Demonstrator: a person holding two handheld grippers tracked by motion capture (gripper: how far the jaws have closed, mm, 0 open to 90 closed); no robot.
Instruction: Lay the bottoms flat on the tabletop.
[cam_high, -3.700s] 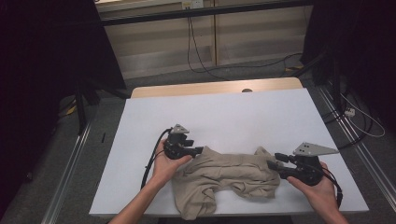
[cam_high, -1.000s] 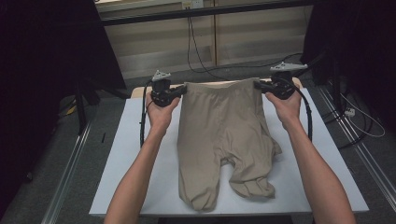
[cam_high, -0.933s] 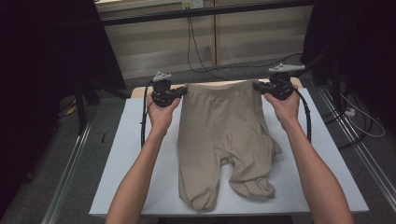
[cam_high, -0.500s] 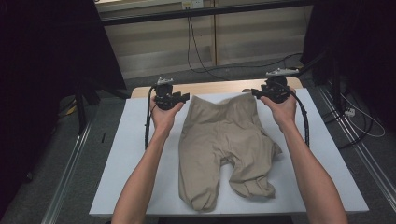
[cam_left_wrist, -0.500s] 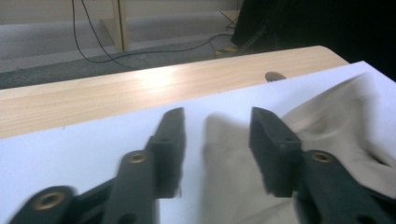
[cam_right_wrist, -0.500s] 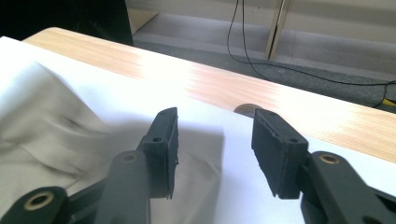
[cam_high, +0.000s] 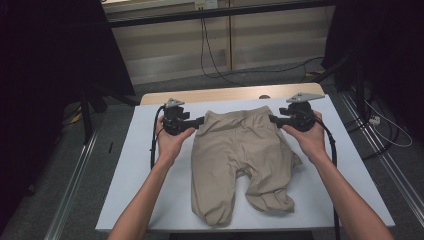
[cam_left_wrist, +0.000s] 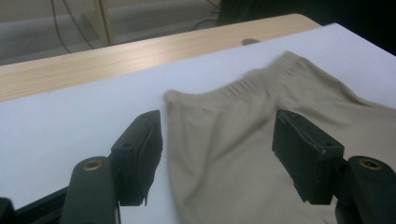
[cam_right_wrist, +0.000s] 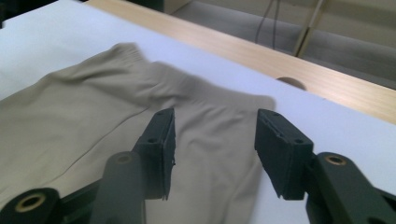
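Observation:
A pair of beige shorts (cam_high: 240, 155) lies flat on the white table (cam_high: 135, 150), waistband at the far side and both legs toward the person. My left gripper (cam_high: 198, 121) stands open at the waistband's left corner, and my right gripper (cam_high: 274, 119) stands open at its right corner. In the left gripper view the jaws of the left gripper (cam_left_wrist: 217, 122) are spread over the shorts (cam_left_wrist: 243, 158), with nothing pinched between them. In the right gripper view the right gripper (cam_right_wrist: 215, 121) is likewise spread above the shorts (cam_right_wrist: 93, 116), whose corner lies under the gap.
A wooden strip (cam_high: 225, 94) with a small hole (cam_high: 264, 96) runs along the table's far edge. Cables (cam_high: 210, 55) lie on the floor beyond it. Metal rails (cam_high: 75, 190) flank the table on both sides. White surface lies bare left and right of the shorts.
The shorts, crumpled at the front earlier, were then held up by the waistband at the far side. Both hands have come down and nearer; the jaws now stand open and the waistband rests on the table.

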